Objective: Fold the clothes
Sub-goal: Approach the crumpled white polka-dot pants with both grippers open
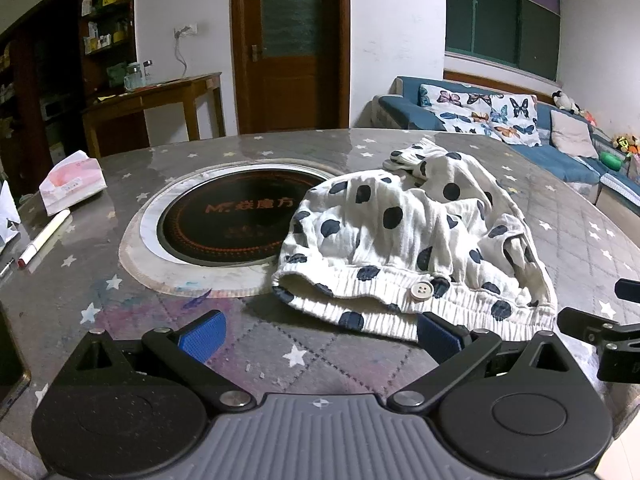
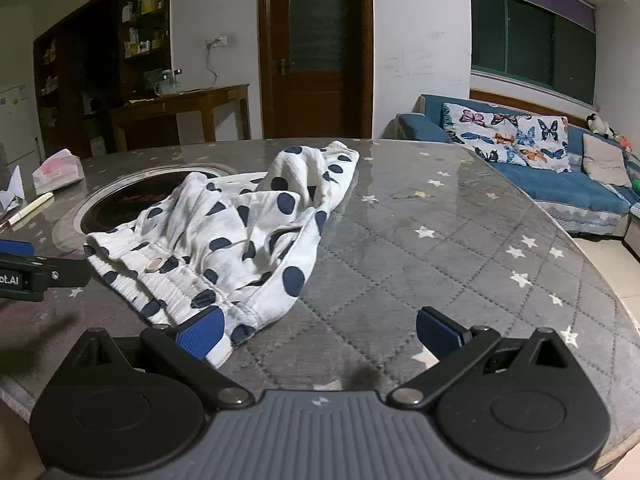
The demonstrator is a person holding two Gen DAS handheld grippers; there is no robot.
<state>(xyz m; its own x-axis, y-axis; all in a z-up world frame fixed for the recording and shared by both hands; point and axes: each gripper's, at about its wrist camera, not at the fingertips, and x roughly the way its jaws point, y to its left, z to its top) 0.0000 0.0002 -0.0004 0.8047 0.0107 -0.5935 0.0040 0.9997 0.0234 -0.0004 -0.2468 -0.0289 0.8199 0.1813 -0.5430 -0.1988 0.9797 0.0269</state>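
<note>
A white garment with dark blue dots lies crumpled on the round table, its elastic waistband with a white button facing me. It also shows in the right wrist view. My left gripper is open and empty, just in front of the waistband's left part. My right gripper is open and empty; its left pad sits at the garment's near right corner. Part of the right gripper shows in the left wrist view, and part of the left gripper in the right wrist view.
A built-in black induction hob sits in the table's middle, partly under the garment. A tissue pack and a pen lie at the left. A blue sofa stands beyond the table's right edge.
</note>
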